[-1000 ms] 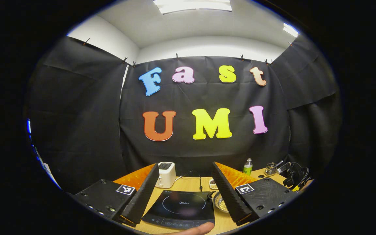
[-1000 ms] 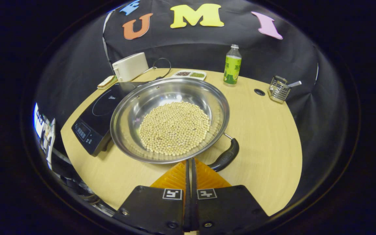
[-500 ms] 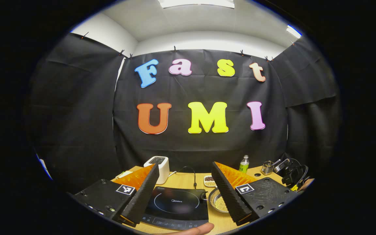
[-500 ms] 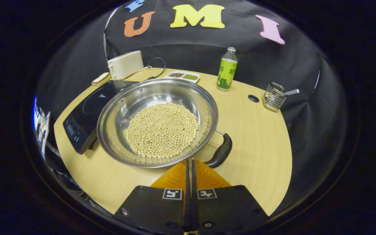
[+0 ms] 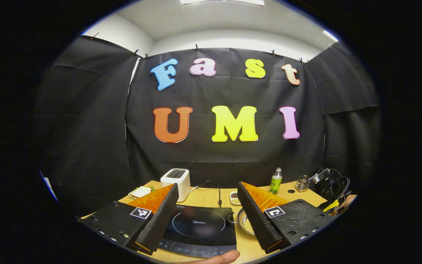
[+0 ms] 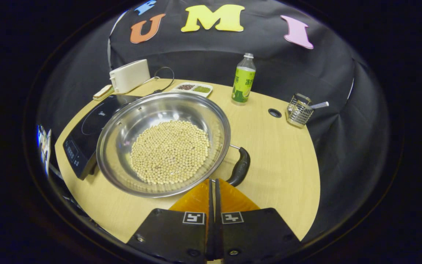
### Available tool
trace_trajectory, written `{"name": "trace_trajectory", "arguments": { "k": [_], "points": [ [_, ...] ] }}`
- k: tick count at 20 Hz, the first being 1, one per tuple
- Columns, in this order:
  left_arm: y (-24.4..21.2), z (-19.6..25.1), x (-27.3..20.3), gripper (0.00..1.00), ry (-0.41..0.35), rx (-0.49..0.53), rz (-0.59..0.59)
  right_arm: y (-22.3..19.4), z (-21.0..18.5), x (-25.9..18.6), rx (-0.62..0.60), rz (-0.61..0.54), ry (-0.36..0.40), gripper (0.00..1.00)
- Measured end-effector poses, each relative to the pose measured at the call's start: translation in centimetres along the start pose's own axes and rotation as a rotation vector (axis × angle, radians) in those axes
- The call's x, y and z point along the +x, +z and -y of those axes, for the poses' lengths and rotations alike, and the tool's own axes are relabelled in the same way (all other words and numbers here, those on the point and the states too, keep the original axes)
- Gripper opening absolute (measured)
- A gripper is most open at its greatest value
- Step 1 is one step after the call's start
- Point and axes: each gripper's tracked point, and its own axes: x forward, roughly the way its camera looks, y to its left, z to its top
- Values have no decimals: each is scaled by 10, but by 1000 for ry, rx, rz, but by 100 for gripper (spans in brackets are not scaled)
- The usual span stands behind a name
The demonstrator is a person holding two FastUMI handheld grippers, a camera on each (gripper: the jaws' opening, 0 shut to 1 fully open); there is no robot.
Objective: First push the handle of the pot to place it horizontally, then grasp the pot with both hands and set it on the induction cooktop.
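A steel pot (image 6: 123, 128) holding pale beans (image 6: 169, 152) stands on the wooden table, its left rim over the edge of the black induction cooktop (image 6: 82, 134). Its black handle (image 6: 240, 167) sticks out at the near right, angled toward me. My right gripper (image 6: 213, 180) is shut with nothing between its fingers, tips at the pot's near rim, just left of the handle's end. My left gripper (image 5: 207, 185) hangs open above the cooktop (image 5: 196, 227), with a sliver of the pot (image 5: 245, 224) past its right finger.
A white toaster (image 6: 130, 75), a small dish of grains (image 6: 192, 88), a green bottle (image 6: 243, 79) and a wire utensil holder (image 6: 299, 110) line the table's far side. A cable hole (image 6: 274, 113) lies near the holder. A fingertip (image 5: 214, 258) shows below my left gripper.
The pot and its handle have shifted left in the right gripper view, the handle swinging nearer my shut fingers. The left gripper view has tipped down, showing more of the table.
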Motion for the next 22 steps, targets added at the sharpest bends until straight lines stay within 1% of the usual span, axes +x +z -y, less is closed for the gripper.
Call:
{"name": "trace_trajectory", "arguments": {
  "k": [1, 2, 3, 4, 9, 10, 11, 12, 13, 14, 15, 16, 18, 20, 22],
  "points": [
    [-3, 2, 2, 96, -4, -3, -5, 2, 2, 1, -4, 1, -8, 4],
    [-6, 2, 6, 96, -1, -9, -13, 3, 4, 2, -4, 2, -14, 1],
    [-10, 3, 12, 96, 9, -20, -27, 4, 5, 3, -7, 5, -18, 4],
    [-14, 4, 16, 96, 14, -28, -40, 6, 8, 5, -11, 8, -24, 4],
    [-35, 19, 29, 95, -14, -29, -101, 14, 17, 11, -1, 19, -48, 4],
    [-37, 20, 33, 95, -18, -31, -106, 16, 19, 13, 3, 23, -51, 1],
    [-40, 21, 34, 95, -22, -34, -112, 18, 21, 15, 4, 29, -52, 4],
    [-43, 21, 37, 95, -25, -36, -119, 20, 21, 16, 7, 33, -54, 1],
    [-46, 22, 39, 95, -28, -37, -126, 22, 23, 18, 13, 39, -57, 1],
    [-49, 23, 42, 95, -32, -37, -137, 23, 24, 18, 17, 41, -59, 4],
    [-55, 23, 45, 95, -34, -39, -150, 23, 24, 18, 22, 41, -57, 4],
    [-61, 25, 48, 95, -37, -42, -163, 24, 25, 16, 31, 49, -57, 1],
    [-72, 34, 56, 95, -53, -57, -195, 26, 26, 9, 67, 79, -65, 1],
    [-83, 44, 63, 95, -81, -59, -222, 30, 19, -1, 105, 116, -47, 2],
    [-97, 54, 71, 95, -101, -44, -247, 36, 23, -11, 127, 164, -69, 1]
  ]
}}
